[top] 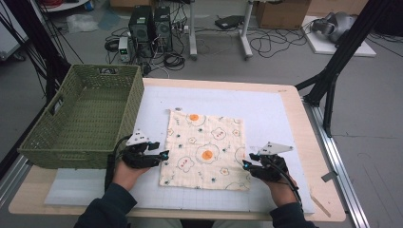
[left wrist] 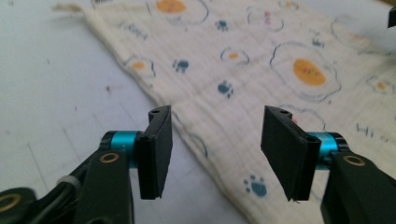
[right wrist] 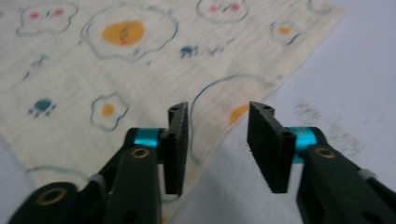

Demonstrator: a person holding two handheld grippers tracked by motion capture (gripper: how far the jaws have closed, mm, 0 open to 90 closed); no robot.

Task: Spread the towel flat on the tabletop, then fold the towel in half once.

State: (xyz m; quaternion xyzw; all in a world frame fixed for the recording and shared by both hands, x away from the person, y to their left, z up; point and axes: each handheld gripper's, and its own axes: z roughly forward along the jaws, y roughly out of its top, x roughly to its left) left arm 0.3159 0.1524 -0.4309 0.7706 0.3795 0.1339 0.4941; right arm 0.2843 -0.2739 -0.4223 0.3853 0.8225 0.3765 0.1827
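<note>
Cloth (top: 205, 149): a square of cream, crinkled muslin printed with fried eggs in blue outline with orange yolks, small blue paw prints and a few pink-dotted shapes. It lies spread flat and unfolded on the white mat (top: 266, 109) that covers the desk (top: 311, 142), roughly at the mat's centre, slightly skewed to the mat's edges. A short tag or thread end sticks out at the far left corner.

Left gripper (top: 164, 155): held low at the cloth's left edge, near its front corner. In the left gripper view the fingers (left wrist: 156, 149) are spread wide, nothing between them; the cloth's edge runs diagonally through the gap, one finger over bare mat, the other over fabric.

Right gripper (top: 245, 165): at the cloth's right edge, near the front right corner. Its fingers (right wrist: 268, 144) are also spread, empty; the cloth's edge passes under the gap, with mat beneath the right-hand finger.

Green woven basket (top: 76, 118) stands on the desk's left side, just beside the left hand.
</note>
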